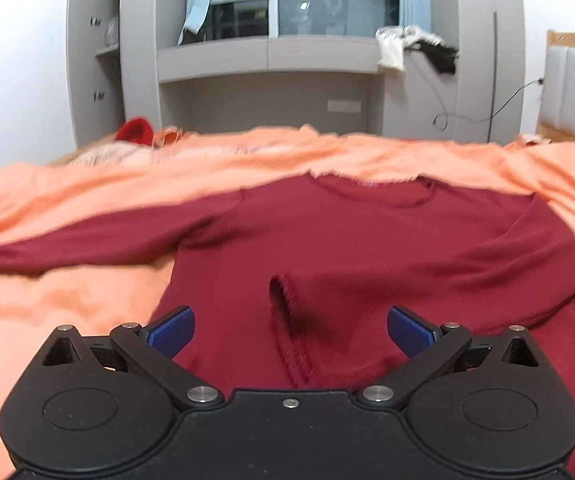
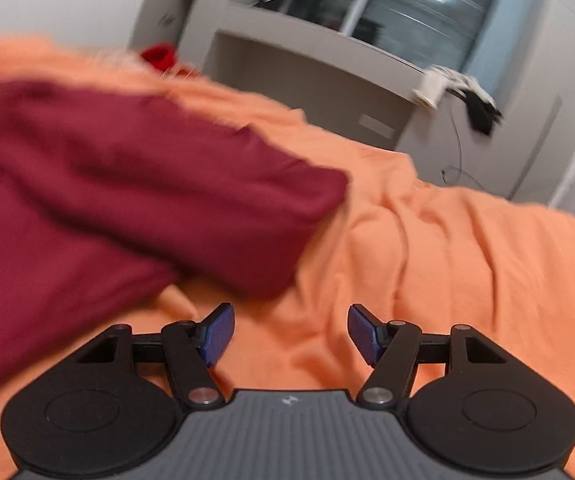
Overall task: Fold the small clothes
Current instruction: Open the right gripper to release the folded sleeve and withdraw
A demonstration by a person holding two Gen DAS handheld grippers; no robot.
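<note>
A dark red long-sleeved top (image 1: 367, 240) lies flat on the orange bed cover (image 1: 67, 200), neckline at the far side. One sleeve stretches out to the left; the other is folded across the body, and its ribbed cuff (image 1: 287, 304) lies just ahead of my left gripper (image 1: 290, 330). That gripper stands open over the lower body of the top, with nothing between its blue pads (image 1: 171, 330). In the tilted, blurred right wrist view, the top's folded side (image 2: 147, 184) fills the left half. My right gripper (image 2: 290, 334) is open above bare orange cover (image 2: 447, 260), holding nothing.
A bright red cloth (image 1: 135, 130) lies at the far left edge of the bed. Behind the bed stand a grey built-in shelf unit and window (image 1: 271, 60), with light and dark clothes (image 1: 411, 50) on its ledge. A padded headboard (image 1: 571, 88) is at the right.
</note>
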